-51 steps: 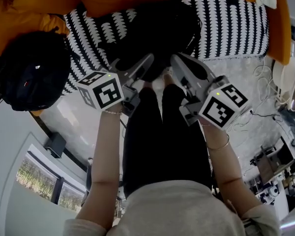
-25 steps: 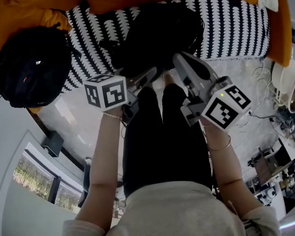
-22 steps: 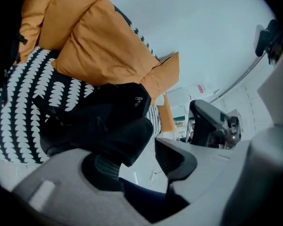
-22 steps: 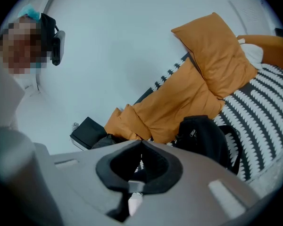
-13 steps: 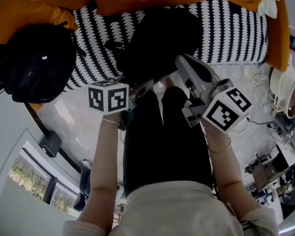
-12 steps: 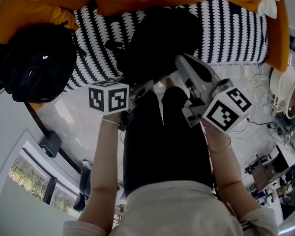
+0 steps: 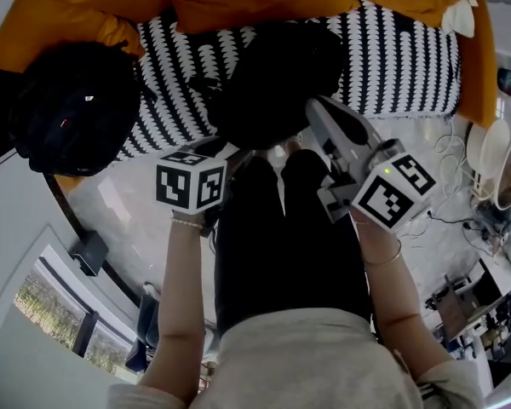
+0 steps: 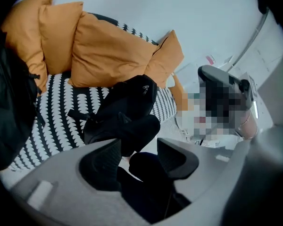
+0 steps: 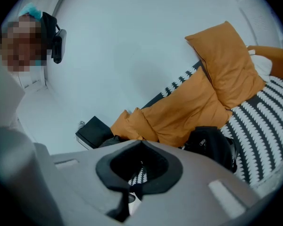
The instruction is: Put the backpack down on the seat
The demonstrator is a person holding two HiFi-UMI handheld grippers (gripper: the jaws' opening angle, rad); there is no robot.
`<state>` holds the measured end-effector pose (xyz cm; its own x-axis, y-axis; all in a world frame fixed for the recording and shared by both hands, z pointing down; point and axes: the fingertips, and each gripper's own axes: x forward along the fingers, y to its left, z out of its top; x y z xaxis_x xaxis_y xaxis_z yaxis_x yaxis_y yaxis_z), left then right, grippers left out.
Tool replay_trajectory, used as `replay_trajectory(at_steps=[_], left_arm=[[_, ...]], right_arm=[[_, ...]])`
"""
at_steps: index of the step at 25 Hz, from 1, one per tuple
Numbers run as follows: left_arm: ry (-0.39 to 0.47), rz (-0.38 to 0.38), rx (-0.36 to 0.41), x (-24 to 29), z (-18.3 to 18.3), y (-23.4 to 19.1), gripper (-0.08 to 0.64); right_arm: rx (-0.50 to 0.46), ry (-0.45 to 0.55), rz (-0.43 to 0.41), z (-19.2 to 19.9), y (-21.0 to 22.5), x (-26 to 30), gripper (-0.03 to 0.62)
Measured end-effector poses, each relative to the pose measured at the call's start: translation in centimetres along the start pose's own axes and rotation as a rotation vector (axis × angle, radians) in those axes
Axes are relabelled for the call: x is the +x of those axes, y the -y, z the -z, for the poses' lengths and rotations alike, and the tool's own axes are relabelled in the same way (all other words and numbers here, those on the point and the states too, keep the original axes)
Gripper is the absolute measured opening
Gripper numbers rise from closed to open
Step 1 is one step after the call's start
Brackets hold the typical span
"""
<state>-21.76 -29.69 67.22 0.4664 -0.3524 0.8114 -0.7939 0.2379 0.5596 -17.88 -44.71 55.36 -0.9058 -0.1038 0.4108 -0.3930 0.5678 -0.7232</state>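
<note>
Left gripper [image 8: 139, 145] has drawn back from the backpack [image 7: 272, 79]; its jaws have just been opening and now stand wide, holding nothing. Right gripper [image 9: 141, 144] is closed and empty. That backpack lies mid-seat [image 7: 400, 58], and a second bag [image 7: 72, 118] sits at the left end. Two bags, contents unseen; four orange cushions [image 8: 108, 51] behind.

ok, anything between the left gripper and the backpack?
Nothing visible. On the left gripper the jaws have just been opening, with nothing between them; the backpack lies on the seat straight ahead, apart from them.
</note>
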Motion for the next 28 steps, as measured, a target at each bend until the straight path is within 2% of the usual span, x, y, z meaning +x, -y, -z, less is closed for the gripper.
replay_trajectory(at_steps=[4,11,14,19,22,25,28], left_arm=[[0.079,0.009,0.008,-2.7,-1.5,1.4,0.221],[0.291,0.116,0.017,-7.2,-6.8,6.4,0.221],[0.370,0.132,0.063,-9.5,-8.7,8.2,0.221],[0.522,0.218,0.161,-14.2,-12.6,12.4,0.219],[0.609,0.238,0.218,-17.4,-15.0,15.1,0.218],[0.681,0.240,0.274,-20.4,-16.9,17.4,0.184],[0.743,0.228,0.326,-23.3,-18.1,19.4,0.119]], right_arm=[[-0.021,0.010,-0.008,-1.1,-1.5,-0.8,0.003],[-0.072,0.047,-0.027,-4.0,-4.1,-2.9,0.003],[-0.098,0.079,-0.037,-5.5,-5.9,-4.0,0.003],[-0.178,0.130,-0.059,-8.9,-9.4,-6.2,0.003],[-0.219,0.151,-0.079,-10.6,-11.6,-7.4,0.003],[-0.255,0.159,-0.089,-12.0,-13.6,-8.3,0.003],[-0.284,0.187,-0.101,-13.7,-15.8,-9.3,0.003]])
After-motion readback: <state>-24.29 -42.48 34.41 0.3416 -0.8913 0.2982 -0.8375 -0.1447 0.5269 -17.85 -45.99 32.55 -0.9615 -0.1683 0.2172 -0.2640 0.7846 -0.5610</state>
